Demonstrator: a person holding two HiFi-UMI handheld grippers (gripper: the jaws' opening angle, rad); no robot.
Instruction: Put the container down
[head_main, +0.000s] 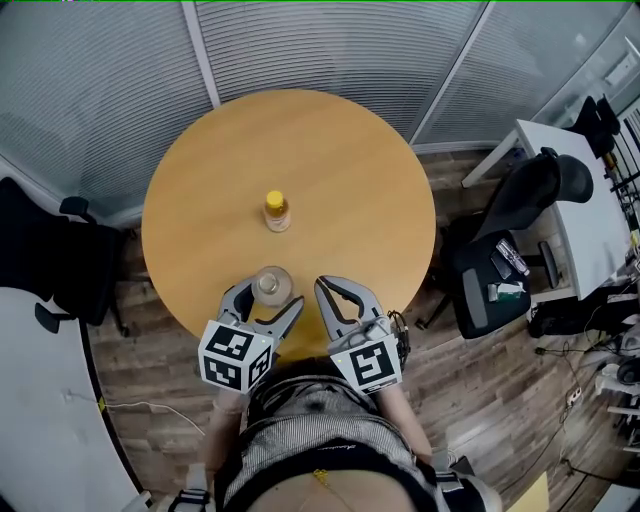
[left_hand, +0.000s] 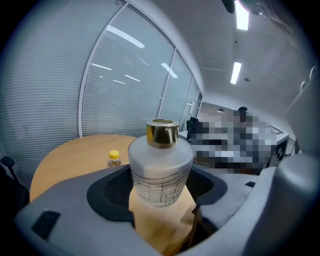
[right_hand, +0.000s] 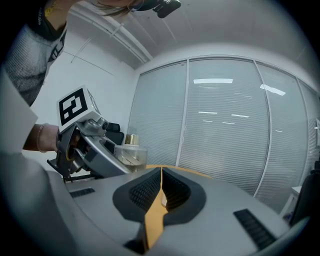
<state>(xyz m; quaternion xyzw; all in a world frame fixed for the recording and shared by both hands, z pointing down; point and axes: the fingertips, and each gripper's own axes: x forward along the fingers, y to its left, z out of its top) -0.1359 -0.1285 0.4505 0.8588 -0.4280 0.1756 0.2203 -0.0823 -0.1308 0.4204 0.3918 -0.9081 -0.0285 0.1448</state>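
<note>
Frosted glass container (left_hand: 160, 170) with a gold cap is between my left gripper's (head_main: 270, 296) jaws, which look clamped on it, right at the table's (head_main: 330, 150) near edge. Right gripper (right_hand: 161, 184) is pinched shut on nothing. Can't tell if the base is touching wood, so I'd make sure it's seated upright before letting go. Little yellow-capped bottle (head_main: 277, 211) is mid-table, well clear.

An office: blind-covered glass partitions (head_main: 300, 40), black swivel chair (head_main: 530, 195), white desk (head_main: 585, 235)
</note>
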